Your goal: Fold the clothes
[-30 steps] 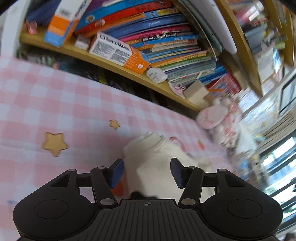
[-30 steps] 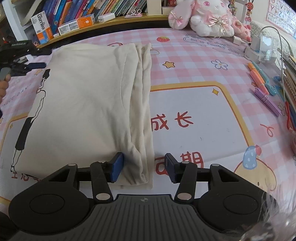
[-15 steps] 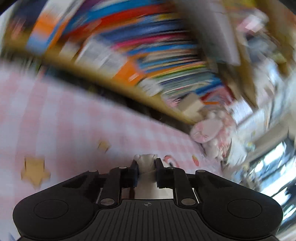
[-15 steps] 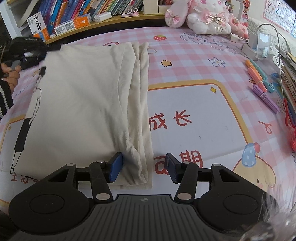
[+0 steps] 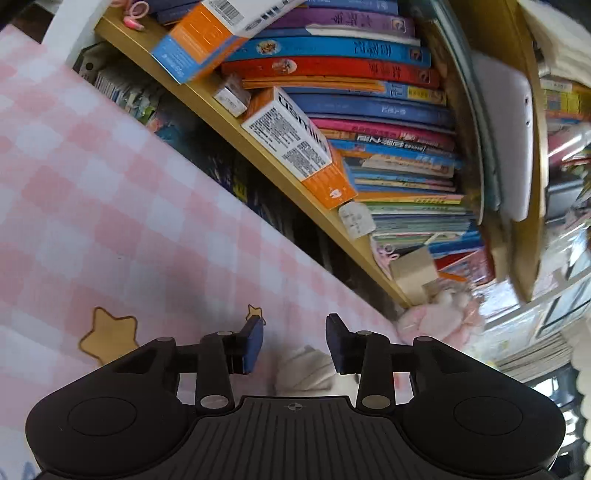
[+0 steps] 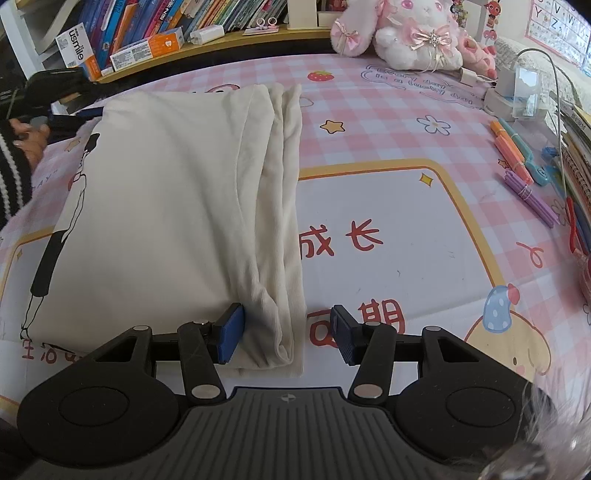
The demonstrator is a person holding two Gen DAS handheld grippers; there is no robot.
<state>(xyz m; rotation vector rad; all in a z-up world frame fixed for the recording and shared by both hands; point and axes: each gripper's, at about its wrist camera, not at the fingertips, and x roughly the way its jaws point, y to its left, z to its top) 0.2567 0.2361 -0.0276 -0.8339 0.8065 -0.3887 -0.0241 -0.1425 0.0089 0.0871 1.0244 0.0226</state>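
A cream T-shirt (image 6: 166, 206) with a black line drawing lies folded lengthwise on the pink checked table mat (image 6: 388, 236), its folded layers along the right edge. My right gripper (image 6: 286, 334) is open, its fingers on either side of the shirt's near right corner. My left gripper (image 5: 294, 345) is open above the mat; a cream corner of the shirt (image 5: 306, 371) lies just below its fingers. In the right wrist view the left gripper (image 6: 70, 116) is at the shirt's far left corner.
A wooden shelf (image 5: 258, 155) with books and boxes runs along the table's far edge. A pink plush rabbit (image 6: 406, 33) sits at the back. Pens and markers (image 6: 524, 173), a charger box (image 6: 513, 92) and notebooks lie at the right.
My left gripper shut on the shirt's far corner, then opened and let it go, drawing back. My right gripper has stayed open at the near corner.
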